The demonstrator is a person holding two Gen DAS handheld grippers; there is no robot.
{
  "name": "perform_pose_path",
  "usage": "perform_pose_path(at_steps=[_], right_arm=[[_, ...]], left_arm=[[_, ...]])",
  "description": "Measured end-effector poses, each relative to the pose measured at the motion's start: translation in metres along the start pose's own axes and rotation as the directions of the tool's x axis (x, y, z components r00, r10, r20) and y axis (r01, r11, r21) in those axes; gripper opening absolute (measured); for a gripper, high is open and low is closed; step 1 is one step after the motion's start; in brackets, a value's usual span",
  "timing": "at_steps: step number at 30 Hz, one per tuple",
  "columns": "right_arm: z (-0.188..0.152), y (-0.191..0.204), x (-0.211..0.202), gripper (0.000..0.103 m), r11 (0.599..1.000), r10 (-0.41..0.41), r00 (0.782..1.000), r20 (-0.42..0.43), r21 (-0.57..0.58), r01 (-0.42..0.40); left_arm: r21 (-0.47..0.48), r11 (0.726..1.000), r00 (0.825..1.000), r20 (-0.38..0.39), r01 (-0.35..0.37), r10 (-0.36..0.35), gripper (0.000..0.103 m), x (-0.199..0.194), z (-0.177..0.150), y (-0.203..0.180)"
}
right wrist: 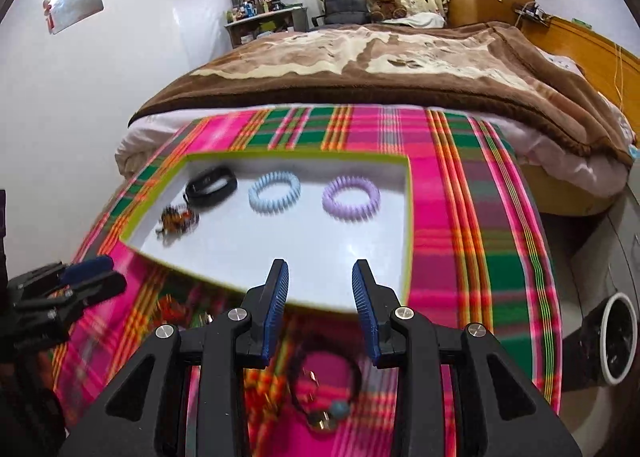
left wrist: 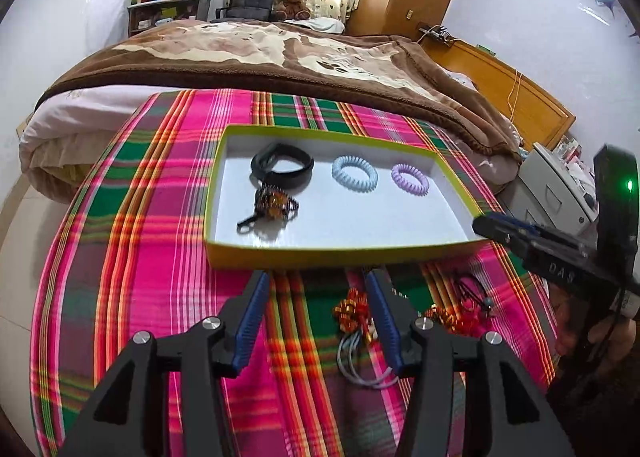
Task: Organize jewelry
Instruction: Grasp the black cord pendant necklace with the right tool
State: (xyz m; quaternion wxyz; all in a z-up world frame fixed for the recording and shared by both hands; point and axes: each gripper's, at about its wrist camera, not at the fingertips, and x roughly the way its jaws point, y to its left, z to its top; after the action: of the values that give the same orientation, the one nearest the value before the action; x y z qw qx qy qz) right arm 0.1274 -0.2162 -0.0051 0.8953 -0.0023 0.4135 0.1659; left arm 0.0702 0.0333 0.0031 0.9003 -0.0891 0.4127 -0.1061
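Your left gripper (left wrist: pixel 316 289) and right gripper (right wrist: pixel 320 281) both hang with jaws released and nothing between them, just short of the box's (left wrist: pixel 344 251) near wall. Inside it the black band (left wrist: pixel 282 165), beaded bracelet (left wrist: pixel 276 205), blue coil tie (left wrist: pixel 354 173) and purple coil tie (left wrist: pixel 408 176) lie spaced apart, apparently so each stays easy to see. The ribbon bow (left wrist: pixel 350 311) and dark cord bracelet (right wrist: pixel 324 389) wait on the plaid tabletop (left wrist: pixel 160 257), probably next.

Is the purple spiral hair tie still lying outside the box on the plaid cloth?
No, the purple spiral hair tie lies inside the box, on its white floor beside the blue spiral hair tie.
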Motion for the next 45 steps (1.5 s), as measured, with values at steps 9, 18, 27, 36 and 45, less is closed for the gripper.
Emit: perform_pose_path(at_steps=[9,18,27,36,45], right_arm=[[-0.042,-0.024,-0.003,0.034,0.998,-0.033,0.998,-0.050,0.054,0.036],[-0.053,-0.018,0.007,0.034,0.998,-0.051,0.993,-0.107,0.016,0.053],[-0.060,-0.011,0.005,0.008,0.998,-0.059,0.993,-0.098,-0.001,0.060],[-0.057,-0.026,-0.008,0.002,0.996,-0.042,0.998,-0.039,0.075,0.044],[-0.052,-0.044,-0.032,0.002,0.989,-0.060,0.998,0.033,0.141,0.054]], left_arm=[[0.011,1.000,1.000,-0.021,0.013,-0.013,0.053,-0.001,-0.015,-0.003],[0.003,1.000,0.999,-0.034,0.012,-0.012,0.053,-0.001,-0.023,-0.004],[0.014,1.000,1.000,-0.031,0.004,-0.003,0.053,-0.004,-0.024,-0.010],[0.054,0.998,0.999,-0.038,0.023,-0.021,0.053,-0.002,-0.021,-0.029],[0.158,0.976,0.987,-0.075,0.150,-0.140,0.053,0.017,-0.011,-0.078]])
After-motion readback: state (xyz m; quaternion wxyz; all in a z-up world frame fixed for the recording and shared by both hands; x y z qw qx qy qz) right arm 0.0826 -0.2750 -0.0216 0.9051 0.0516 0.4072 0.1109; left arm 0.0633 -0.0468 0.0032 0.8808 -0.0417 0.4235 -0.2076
